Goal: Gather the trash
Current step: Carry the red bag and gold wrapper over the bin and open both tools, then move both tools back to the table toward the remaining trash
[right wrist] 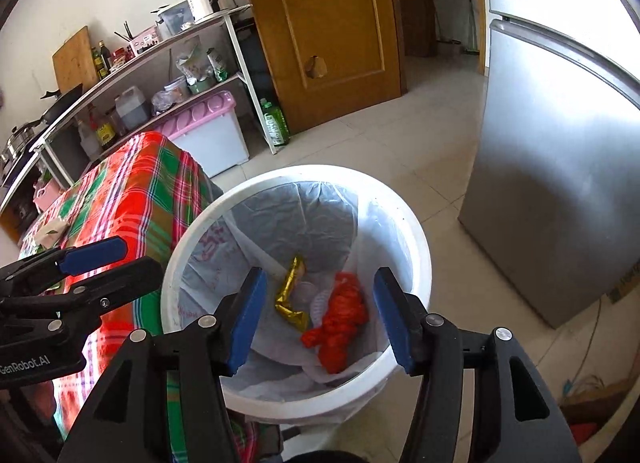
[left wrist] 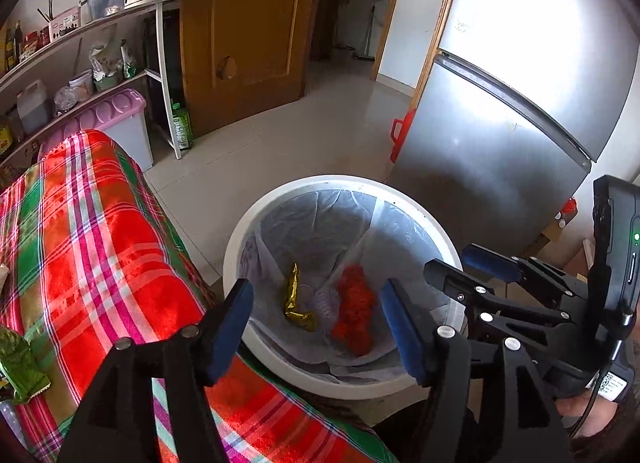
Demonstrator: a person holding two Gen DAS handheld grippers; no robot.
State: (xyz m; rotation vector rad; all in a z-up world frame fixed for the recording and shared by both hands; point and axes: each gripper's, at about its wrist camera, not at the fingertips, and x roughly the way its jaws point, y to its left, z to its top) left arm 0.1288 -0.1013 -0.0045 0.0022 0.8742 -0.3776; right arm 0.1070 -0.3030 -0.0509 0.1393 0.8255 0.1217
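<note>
Two grippers above a white lined bin, left gripper and right gripper both spread wide, fingers empty; gold wrapper and red crumpled trash inside (side by side, at the bottom); plaid-covered bench just beside the bin.

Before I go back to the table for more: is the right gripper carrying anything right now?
No, the right gripper is open with nothing between its blue pads; through the gap you see the gold wrapper and red netting lying in the trash bin.

2 wrist views, downward, sharing bin
</note>
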